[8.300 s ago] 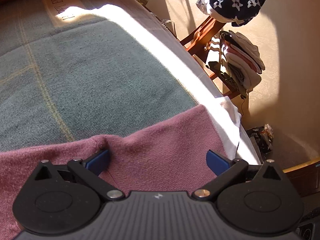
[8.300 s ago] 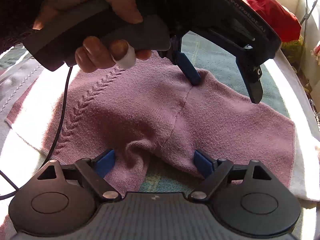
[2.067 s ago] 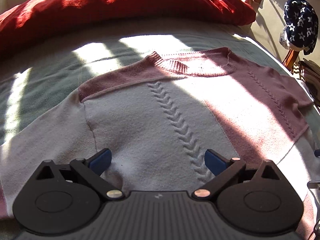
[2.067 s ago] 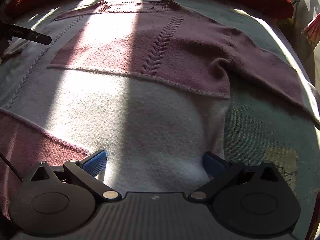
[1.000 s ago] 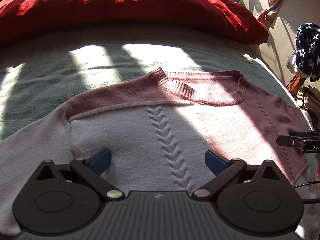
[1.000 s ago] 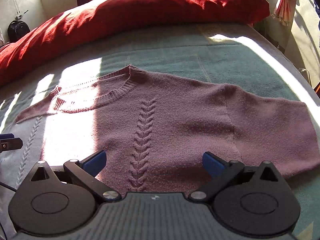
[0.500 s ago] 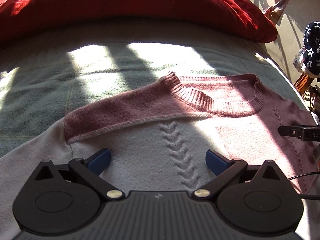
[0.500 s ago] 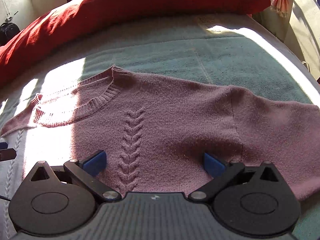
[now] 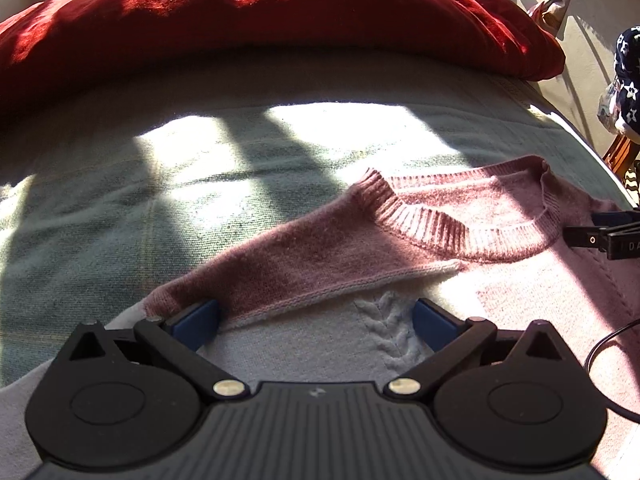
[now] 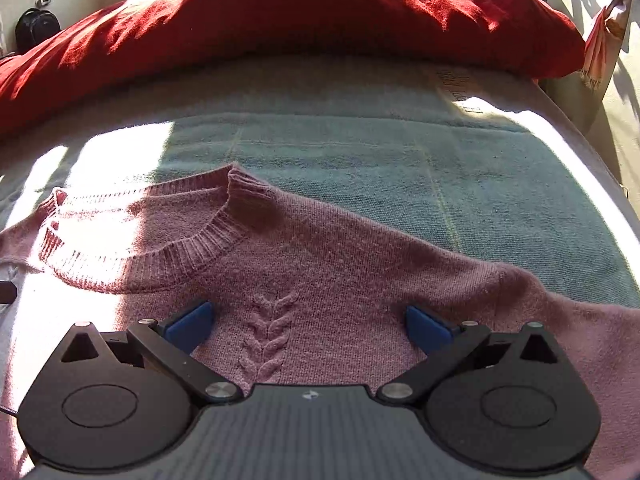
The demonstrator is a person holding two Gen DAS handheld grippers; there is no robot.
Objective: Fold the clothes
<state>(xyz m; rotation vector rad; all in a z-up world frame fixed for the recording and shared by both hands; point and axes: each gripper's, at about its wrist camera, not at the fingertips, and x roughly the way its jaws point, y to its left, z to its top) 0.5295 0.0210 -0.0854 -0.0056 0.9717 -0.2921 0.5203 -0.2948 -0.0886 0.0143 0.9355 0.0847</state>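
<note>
So the pink sweater (image 10: 360,272) lies flat on the green blanket (image 10: 360,152), shoulders running left-right across both tools, neckline pointing away. Left gripper (image 9: 316,316) sits nearest the left shoulder seam, right gripper (image 10: 308,320) over the cable knit; both 2-finger tools gape wide, gripping nothing. Blanket label writing's unreadable.

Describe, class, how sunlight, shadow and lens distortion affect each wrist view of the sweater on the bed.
Left wrist view: hard sun bleaches the pink sweater nearly white below its collar, and shadow bars stripe the green blanket. Right wrist view: glare washes out the collar's left side, the rest lies shaded. Both views: fisheye bows the red duvet.
</note>
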